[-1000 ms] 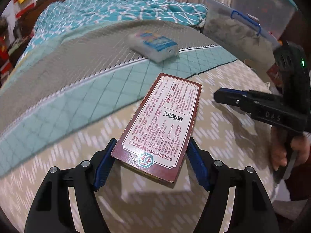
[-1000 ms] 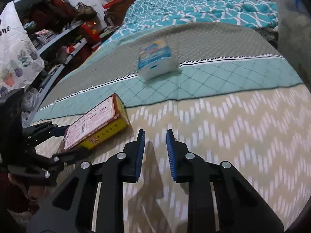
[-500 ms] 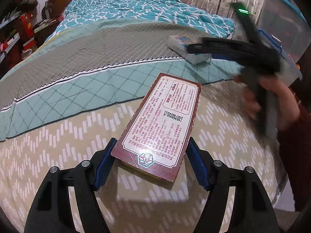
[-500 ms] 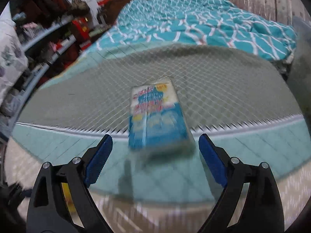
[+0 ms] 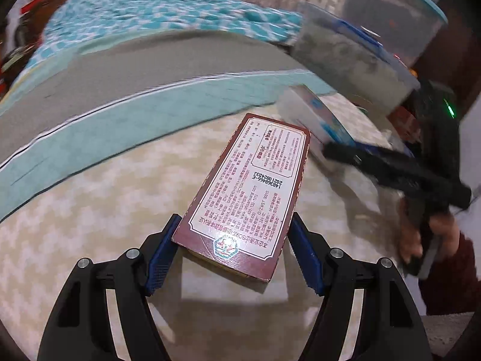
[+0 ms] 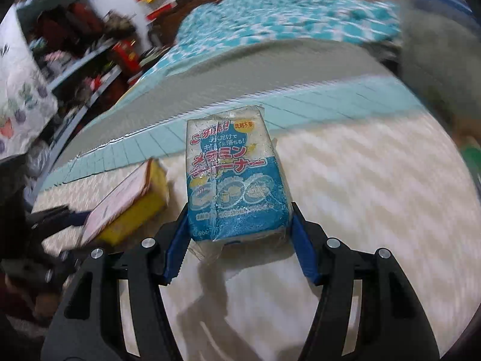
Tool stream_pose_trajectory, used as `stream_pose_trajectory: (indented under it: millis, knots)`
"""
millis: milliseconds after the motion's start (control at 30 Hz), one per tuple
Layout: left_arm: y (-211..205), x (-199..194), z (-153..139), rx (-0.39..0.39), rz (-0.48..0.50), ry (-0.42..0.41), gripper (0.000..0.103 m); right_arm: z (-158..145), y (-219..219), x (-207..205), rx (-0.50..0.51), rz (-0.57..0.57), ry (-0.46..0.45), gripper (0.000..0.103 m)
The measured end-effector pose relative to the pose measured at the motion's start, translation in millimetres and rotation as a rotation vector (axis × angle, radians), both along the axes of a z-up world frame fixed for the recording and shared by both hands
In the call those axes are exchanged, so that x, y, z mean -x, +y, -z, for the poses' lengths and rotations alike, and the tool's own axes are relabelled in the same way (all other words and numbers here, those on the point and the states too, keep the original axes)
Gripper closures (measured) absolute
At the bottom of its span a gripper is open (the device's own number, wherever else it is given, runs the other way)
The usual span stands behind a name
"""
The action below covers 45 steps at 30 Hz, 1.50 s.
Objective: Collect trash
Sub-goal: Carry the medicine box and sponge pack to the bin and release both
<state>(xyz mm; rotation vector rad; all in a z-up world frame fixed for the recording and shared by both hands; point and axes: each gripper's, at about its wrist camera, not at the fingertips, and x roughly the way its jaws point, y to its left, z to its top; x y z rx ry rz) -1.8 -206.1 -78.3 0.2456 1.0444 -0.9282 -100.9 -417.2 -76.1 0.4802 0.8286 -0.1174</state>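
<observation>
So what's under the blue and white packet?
Under the blue and white packet, held in the right gripper, only the cream zigzag bedspread and a shadow show. The spot right beneath it is hidden by the packet itself.

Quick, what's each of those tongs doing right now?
Left tongs: closed on the red-bordered carton.
Right tongs: closed on the blue-and-white sponge packet.
</observation>
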Motion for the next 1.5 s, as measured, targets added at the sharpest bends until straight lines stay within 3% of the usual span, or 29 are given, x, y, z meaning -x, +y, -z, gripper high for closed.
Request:
stream_pose_trajectory:
  millis: [233,400,633,733,767,833,1000,1233,1333,1400,1433,1500]
  knots:
    - [-76.4,16.6,1.8,0.01,0.144,0.091,0.036,3.7,-36.3,89.1,-0.026,0.228,-0.07,0.04]
    - [-144.8,22.1,0.7,0.025,0.226,0.13,0.036,-4.6,-87.8,117.6,-0.018,0.371,-0.136,0.04]
    - [-267.4,35.1,-11.5,0.054,0.345,0.185,0.036,-7.2,-182.8,140.5,-0.034,0.583,-0.156,0.039]
    - [-321.4,42.6,-11.9,0.031,0.36,0.198,0.031,-3.2,-227.7,133.8,-0.065,0.647,-0.149,0.025]
    - [-335.4,44.8,-10.7,0.016,0.358,0.197,0.021,-2.1,-238.4,134.4,-0.062,0.67,-0.145,0.021]
    - [-361.2,48.7,-8.3,-0.01,0.34,0.167,0.02,-3.2,-246.4,143.5,-0.056,0.72,-0.153,0.021]
    - [-358.1,53.4,-5.0,0.011,0.368,0.187,0.02,-7.4,-216.0,180.6,-0.064,0.773,-0.241,0.021]
    - [-295.4,34.9,5.9,0.046,0.317,0.235,0.02,7.2,-144.7,175.3,-0.099,0.693,-0.214,0.022]
    - [-255.8,27.8,7.8,0.068,0.292,0.254,0.02,6.7,-132.3,156.7,-0.115,0.585,-0.183,0.04]
    - [-229.3,25.4,6.9,0.074,0.275,0.246,0.02,7.6,-136.4,143.7,-0.151,0.524,-0.171,0.063]
    - [-215.3,24.3,6.7,0.076,0.267,0.245,0.02,9.3,-144.5,135.6,-0.194,0.505,-0.169,0.067]
    - [-191.1,23.2,5.1,0.082,0.254,0.245,0.021,10.1,-157.5,121.7,-0.181,0.524,-0.14,0.068]
